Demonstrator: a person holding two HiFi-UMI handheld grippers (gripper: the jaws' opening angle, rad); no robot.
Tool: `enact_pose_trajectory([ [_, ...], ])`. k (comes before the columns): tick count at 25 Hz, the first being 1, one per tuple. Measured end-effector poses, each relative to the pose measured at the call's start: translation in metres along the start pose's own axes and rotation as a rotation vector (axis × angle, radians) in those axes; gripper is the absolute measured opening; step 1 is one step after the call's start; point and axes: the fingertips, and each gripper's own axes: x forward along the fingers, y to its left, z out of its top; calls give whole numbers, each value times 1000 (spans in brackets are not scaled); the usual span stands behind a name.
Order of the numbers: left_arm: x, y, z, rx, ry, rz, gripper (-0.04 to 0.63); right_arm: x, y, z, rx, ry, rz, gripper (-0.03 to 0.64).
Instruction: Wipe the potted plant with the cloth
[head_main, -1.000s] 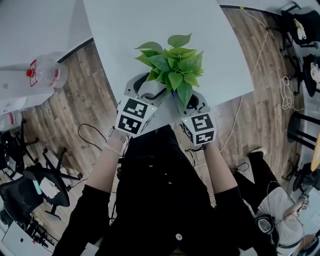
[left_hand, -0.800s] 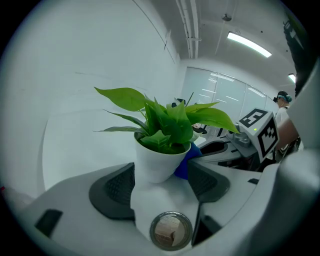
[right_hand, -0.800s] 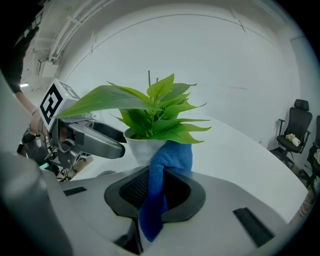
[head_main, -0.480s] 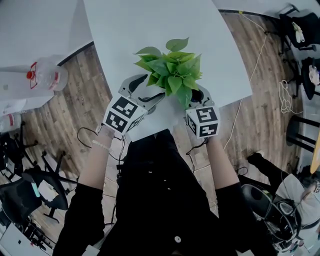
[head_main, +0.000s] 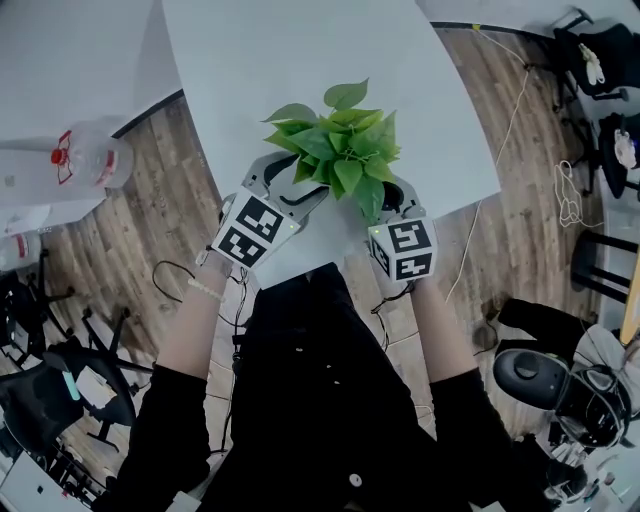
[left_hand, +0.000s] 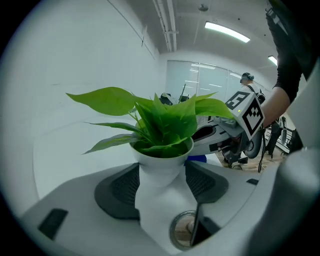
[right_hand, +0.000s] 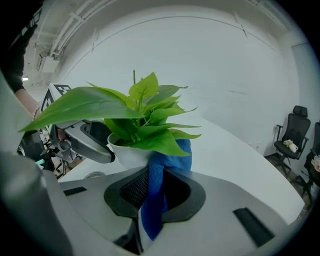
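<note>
Head view: one potted plant (head_main: 340, 150) stands near the close edge of a white desk (head_main: 300, 60). There are two grippers, one on each side of it. The left gripper (head_main: 292, 180) reaches in from the left. The right gripper (head_main: 395, 195) reaches in from the right. The green leaves hang over the tips of both grippers and hide them from above.

In the left gripper view, the white pot (left_hand: 162, 160) sits upright between the two dark pads. The jaws have just been closing, and now the pads touch the pot on both sides. A bit of blue shows just behind the pot.

In the right gripper view, the jaws are squeezed on one blue cloth (right_hand: 157, 200). The cloth hangs down between the pads. Its top end goes up to the side of the pot, under a leaf. One big leaf stretches across to the left and covers part of the other gripper.

Around the desk is a wood floor (head_main: 170, 200). One thin black cable (head_main: 175, 270) lies on it by the left arm, and a pale cable (head_main: 510, 110) runs along the right side. One big clear bottle (head_main: 90, 160) with a red cap lies on a second white desk at the far left. One black chair (right_hand: 294, 132) stands by the wall. A person (left_hand: 246, 80) stands far off in the room.
</note>
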Motion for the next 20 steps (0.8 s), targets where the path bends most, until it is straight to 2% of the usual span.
enact_pose_trajectory([
  [6, 2, -13, 1, -70, 19, 36, 298, -11, 5, -8, 21, 10, -5, 84],
  [11, -3, -14, -4, -118, 27, 77, 296, -16, 27, -10, 28, 18, -3, 84],
  [20, -4, -18, -3, -163, 15, 107, 295, -24, 65, -15, 34, 29, 54, 84],
])
